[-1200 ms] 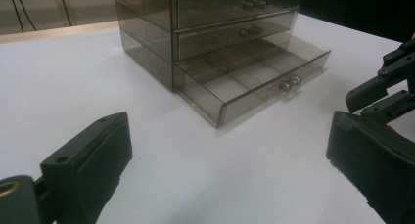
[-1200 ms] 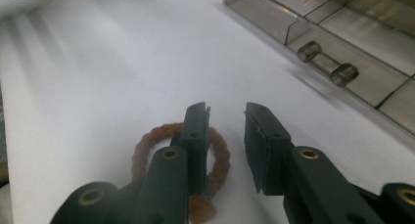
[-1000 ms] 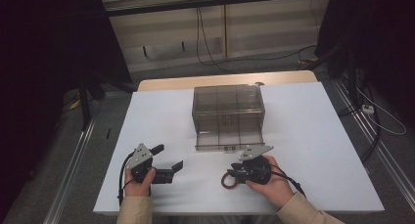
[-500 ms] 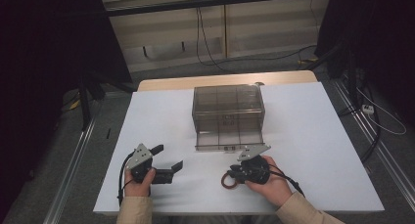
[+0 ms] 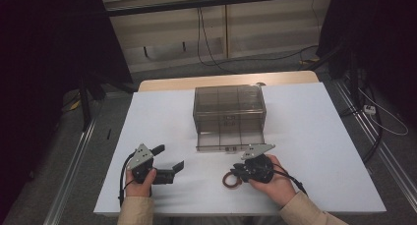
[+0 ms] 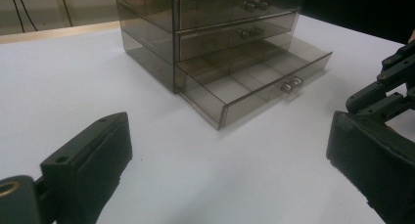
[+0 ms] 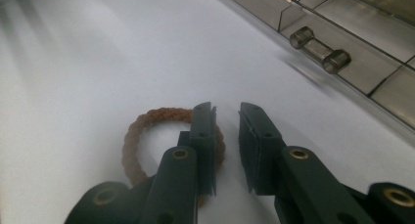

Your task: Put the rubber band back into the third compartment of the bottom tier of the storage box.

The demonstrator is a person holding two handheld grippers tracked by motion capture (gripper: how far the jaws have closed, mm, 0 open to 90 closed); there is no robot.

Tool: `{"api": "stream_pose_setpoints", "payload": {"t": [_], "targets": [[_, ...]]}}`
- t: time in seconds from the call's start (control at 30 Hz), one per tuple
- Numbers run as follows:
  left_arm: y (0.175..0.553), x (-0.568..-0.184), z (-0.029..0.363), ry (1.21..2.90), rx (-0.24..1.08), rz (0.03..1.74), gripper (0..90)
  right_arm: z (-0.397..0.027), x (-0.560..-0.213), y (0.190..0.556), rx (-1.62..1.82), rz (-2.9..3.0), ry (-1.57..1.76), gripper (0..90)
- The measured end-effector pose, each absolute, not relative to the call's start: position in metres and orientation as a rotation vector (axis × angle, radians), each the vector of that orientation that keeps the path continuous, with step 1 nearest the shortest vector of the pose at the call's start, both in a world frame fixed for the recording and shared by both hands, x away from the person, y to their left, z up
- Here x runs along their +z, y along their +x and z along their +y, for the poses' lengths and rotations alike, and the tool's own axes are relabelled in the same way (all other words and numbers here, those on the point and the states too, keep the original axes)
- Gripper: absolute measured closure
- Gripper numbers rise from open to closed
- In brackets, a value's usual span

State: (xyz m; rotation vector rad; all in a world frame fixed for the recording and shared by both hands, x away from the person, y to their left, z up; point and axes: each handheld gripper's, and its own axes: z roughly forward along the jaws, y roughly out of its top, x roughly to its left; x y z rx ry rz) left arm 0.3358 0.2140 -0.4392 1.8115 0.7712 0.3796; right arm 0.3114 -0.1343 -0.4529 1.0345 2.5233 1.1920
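From the high view, a brown braided ring (image 5: 230, 180) lies flat on the white table (image 5: 319, 151), touching the tip of the right gripper (image 5: 237, 173) and just in front of the clear drawer unit (image 5: 229, 112), whose bottom drawer (image 5: 230, 141) stands pulled out. The left gripper (image 5: 169, 162) rests well apart to the left, so the right hand is far nearer. In the left gripper view, that gripper's jaws stand wide with nothing between them. In the right gripper view, the jaws have just been closing and stand narrow, a slim empty gap between the pads; the ring (image 7: 142, 136) lies outside them, under and beside one jaw, so the gripper must shift sideways to straddle the cord. No writing is legible.
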Motion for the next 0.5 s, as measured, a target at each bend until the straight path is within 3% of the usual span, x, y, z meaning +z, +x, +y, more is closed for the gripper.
{"api": "stream_pose_setpoints", "payload": {"t": [0.33, 0.5], "targets": [[0.3357, -0.4389, 0.2146, 1.81, 0.381, 0.772, 3.1, -0.1295, -0.4561, 0.31, 1.163, 2.548, 1.017, 76.8], [0.3361, -0.4388, 0.2145, 1.808, 0.381, 0.77, 3.1, -0.1295, -0.456, 0.3095, 1.14, 2.545, 1.0, 83.4]]}}
